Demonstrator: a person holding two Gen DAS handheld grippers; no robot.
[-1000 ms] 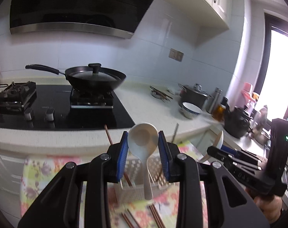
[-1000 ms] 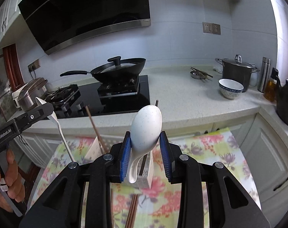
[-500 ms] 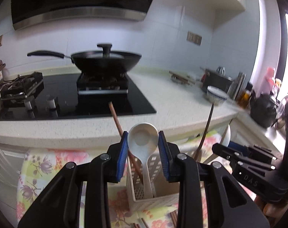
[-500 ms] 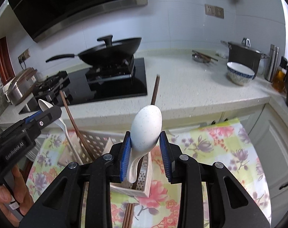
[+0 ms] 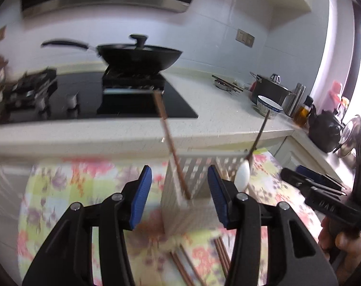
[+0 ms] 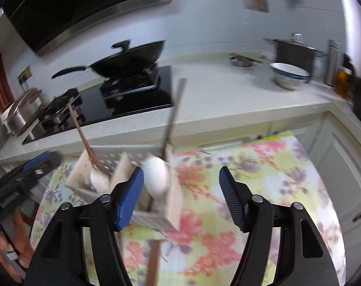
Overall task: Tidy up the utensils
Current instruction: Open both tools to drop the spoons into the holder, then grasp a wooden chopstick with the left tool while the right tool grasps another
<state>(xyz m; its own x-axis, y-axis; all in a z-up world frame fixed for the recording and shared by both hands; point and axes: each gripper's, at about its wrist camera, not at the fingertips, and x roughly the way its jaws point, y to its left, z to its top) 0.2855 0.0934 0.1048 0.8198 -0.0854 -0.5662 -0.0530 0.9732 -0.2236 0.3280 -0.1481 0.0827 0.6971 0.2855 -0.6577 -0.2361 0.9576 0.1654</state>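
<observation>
A white slotted utensil holder [image 5: 194, 178] [image 6: 156, 190] stands on a floral cloth [image 5: 73, 190] [image 6: 264, 178]. A white spoon [image 5: 242, 176] [image 6: 156, 176] stands in its right compartment beside a dark chopstick [image 5: 259, 133] [image 6: 175, 109]. A second pale spoon [image 6: 97, 181] sits in the left compartment by a brown chopstick [image 5: 171, 143] [image 6: 85, 138]. My left gripper [image 5: 179, 193] is open and empty just in front of the holder. My right gripper [image 6: 180, 197] is open and empty, with the spoon by its left finger. More chopsticks [image 5: 183, 267] [image 6: 154, 262] lie on the cloth.
Behind the cloth runs a white counter [image 5: 216, 109] with a black hob [image 5: 123, 102], a lidded wok [image 5: 140, 54], a pot [image 5: 271, 90], a bowl [image 5: 268, 104] [image 6: 290, 76], a flask and bottles. Cabinet doors [image 6: 347, 178] stand at the right.
Both grippers opened and let go of their spoons, which now stand in the holder. Both grippers dropped lower and closer to the holder.
</observation>
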